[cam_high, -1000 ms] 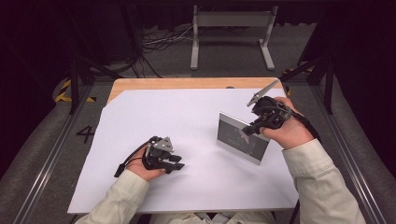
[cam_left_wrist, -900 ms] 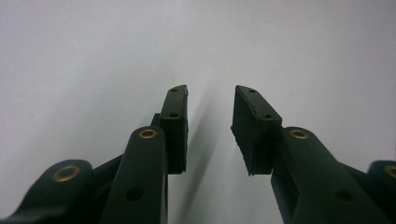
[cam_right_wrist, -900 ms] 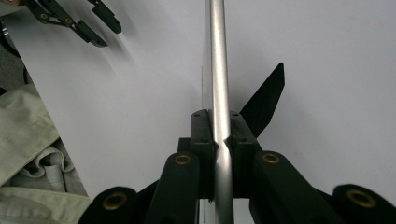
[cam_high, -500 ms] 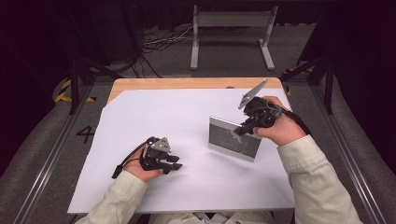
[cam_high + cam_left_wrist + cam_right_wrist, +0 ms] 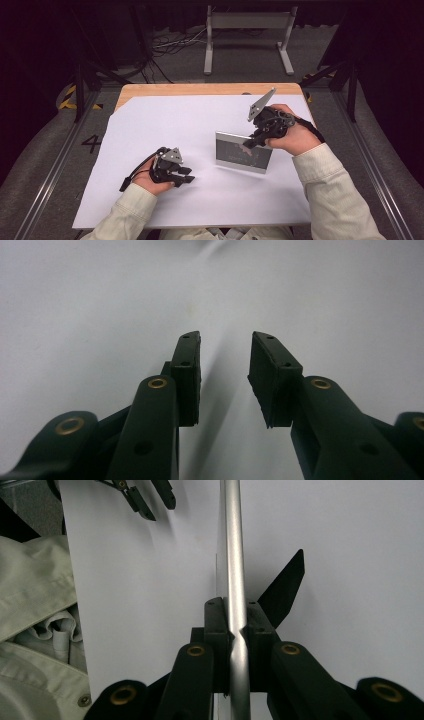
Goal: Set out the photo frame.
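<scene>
Over the last second the frame point(image 5: 243, 152) has been tipped back and carried slightly toward the left gripper point(image 5: 186, 175) — a second ago it was held steeper and nearer the table's right edge. It is now clamped at its upper edge by the right gripper point(image 5: 248, 144), whose jaws are closed tight on the silver rim point(image 5: 234, 580), with the black stand flap point(image 5: 284, 587) seen splayed out behind. The lower edge appears to be touching or nearly touching the paper point(image 5: 200, 125); contact cannot be confirmed. From this it is judged that the frame is being set down to stand on its flap, and that release is close.

The left gripper is rested on the paper, left of the frame and well apart from it — its jaws are partly open and nothing is held.

The frame is backed by white paper laid over a wooden table point(image 5: 200, 89). Beyond the table, a grey metal stand point(image 5: 247, 37) and cables point(image 5: 170, 45) are seen on a dark floor.
</scene>
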A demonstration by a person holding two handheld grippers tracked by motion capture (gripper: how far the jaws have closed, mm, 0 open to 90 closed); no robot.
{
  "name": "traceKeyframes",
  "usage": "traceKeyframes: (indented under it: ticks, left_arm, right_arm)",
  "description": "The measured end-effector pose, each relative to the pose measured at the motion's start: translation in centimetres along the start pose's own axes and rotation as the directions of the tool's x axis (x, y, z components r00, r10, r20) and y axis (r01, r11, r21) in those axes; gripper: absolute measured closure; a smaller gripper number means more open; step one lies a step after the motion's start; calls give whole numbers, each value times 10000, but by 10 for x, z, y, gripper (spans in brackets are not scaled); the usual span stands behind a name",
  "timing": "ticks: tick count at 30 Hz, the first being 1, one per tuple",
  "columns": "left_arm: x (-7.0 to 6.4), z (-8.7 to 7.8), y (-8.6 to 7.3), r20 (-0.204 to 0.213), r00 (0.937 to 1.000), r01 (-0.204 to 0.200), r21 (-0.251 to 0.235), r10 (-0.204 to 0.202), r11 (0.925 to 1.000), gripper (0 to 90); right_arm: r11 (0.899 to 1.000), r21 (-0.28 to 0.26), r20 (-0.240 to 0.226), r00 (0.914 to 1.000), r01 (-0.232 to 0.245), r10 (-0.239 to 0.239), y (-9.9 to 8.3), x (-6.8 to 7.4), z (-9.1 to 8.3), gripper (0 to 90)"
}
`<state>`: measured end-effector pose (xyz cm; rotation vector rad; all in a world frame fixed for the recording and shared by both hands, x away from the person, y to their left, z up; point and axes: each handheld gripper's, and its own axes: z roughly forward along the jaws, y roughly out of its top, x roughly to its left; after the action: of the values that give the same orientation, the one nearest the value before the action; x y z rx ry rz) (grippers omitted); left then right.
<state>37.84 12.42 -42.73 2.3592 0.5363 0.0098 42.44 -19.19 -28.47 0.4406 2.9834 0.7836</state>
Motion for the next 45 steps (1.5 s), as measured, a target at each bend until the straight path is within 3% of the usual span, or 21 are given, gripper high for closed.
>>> traceKeyframes:
  ticks: [17, 28, 34, 45]
  left_arm:
    - [1, 2, 0, 106, 9999, 48, 13, -48, 10000, 657]
    - [2, 3, 0, 135, 9998, 114, 46, -115, 9999, 651]
    - [2, 3, 0, 155, 9999, 71, 68, -72, 10000, 650]
    - [3, 6, 1, 249, 9997, 87, 70, -88, 9999, 646]
  right_arm:
    - [9919, -5, -616, 9900, 1271, -1269, 2, 1, 7, 837]
    - [9888, 106, -1037, 9837, 1489, -1470, -3, -3, 11, 837]
    - [9872, 145, -1023, 9824, 1587, -1564, -9, -8, 12, 831]
    - [9811, 264, -151, 9814, 1918, -1915, -13, -17, 12, 765]
